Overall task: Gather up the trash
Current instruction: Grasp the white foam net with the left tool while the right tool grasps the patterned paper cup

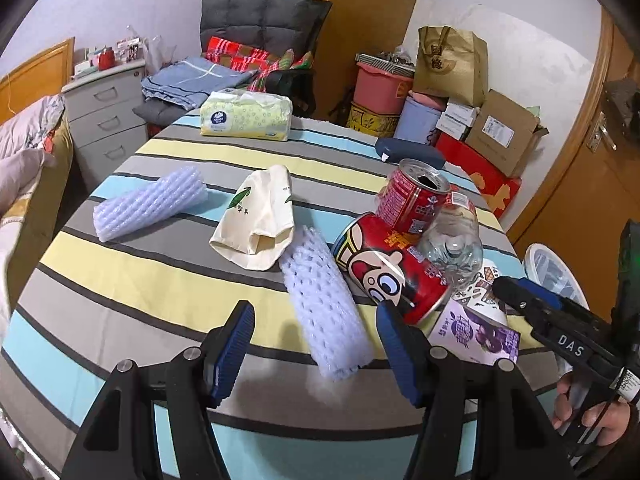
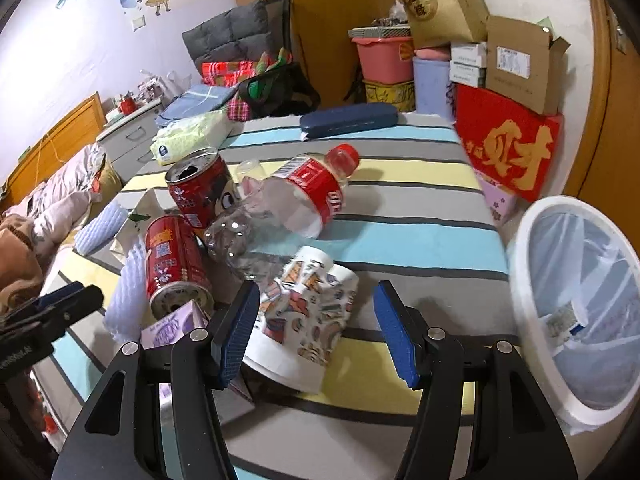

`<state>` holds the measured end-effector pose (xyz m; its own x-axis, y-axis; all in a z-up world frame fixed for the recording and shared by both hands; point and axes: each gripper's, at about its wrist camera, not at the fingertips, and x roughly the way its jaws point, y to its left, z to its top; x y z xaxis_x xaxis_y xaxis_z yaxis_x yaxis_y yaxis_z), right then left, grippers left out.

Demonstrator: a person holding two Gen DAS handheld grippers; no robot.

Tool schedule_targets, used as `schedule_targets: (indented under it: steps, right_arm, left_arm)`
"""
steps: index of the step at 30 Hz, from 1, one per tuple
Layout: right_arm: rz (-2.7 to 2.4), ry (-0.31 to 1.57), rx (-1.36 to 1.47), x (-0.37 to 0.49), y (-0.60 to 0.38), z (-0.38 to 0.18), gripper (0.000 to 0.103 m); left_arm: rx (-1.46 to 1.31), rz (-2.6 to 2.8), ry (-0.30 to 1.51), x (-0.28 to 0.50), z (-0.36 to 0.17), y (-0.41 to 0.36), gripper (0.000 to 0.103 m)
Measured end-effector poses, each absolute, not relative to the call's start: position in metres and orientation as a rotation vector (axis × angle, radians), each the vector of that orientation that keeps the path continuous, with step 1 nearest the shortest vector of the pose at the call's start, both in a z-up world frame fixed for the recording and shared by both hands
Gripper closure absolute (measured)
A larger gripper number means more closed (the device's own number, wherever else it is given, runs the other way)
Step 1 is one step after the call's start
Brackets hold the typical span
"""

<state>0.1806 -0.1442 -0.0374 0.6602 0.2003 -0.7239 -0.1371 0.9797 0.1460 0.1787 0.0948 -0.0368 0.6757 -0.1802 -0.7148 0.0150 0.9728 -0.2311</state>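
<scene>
A white foam net sleeve (image 1: 324,312) lies on the striped tablecloth (image 1: 140,280), between the open fingers of my left gripper (image 1: 316,344), and neither pad presses it. Right of it lie a red cartoon can (image 1: 384,272), a second red can (image 1: 416,196), a clear bottle (image 1: 452,248) and a purple carton (image 1: 476,332). My right gripper (image 2: 318,332) stands open around a patterned paper cup (image 2: 308,312) that lies on its side. The cup sits close to the left pad and apart from the right one. A white lined bin (image 2: 532,280) stands at the table's right.
Another foam net (image 1: 152,204), a cream paper bag (image 1: 260,220), a tissue pack (image 1: 246,114) and a dark blue case (image 1: 408,152) lie farther back on the table. Boxes and a red carton (image 2: 508,148) are stacked by the wall. A bed is at the left.
</scene>
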Motion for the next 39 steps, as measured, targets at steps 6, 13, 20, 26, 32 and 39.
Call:
schedule_targets:
  steps: [6,13,20,26,32,39]
  right_arm:
    - [0.178,0.899,0.064,0.189,-0.135,-0.048,0.042]
    - [0.161,0.913,0.045,0.191,-0.14,-0.046,0.04]
    - [0.118,0.891,0.01,0.186,-0.149,-0.043,0.041]
    - [0.144,0.884,0.054,0.185,-0.158,-0.043,0.059]
    - [0.164,0.874,0.071,0.185,-0.16,-0.044,0.064]
    - [0.181,0.846,0.086,0.181,-0.163,-0.041,0.066]
  left_arm:
    - [-0.214,-0.112,0.856,0.19,-0.047,0.098,0.04]
    - [-0.218,-0.127,0.877,0.198,-0.052,0.097,0.04]
    - [-0.196,-0.127,0.899,0.205,-0.06,0.087,0.04]
    - [-0.184,-0.1,0.905,0.211,-0.064,0.084,0.04]
    - [-0.22,-0.106,0.915,0.215,-0.067,0.087,0.061]
    - [-0.24,-0.118,0.913,0.214,-0.067,0.089,0.07]
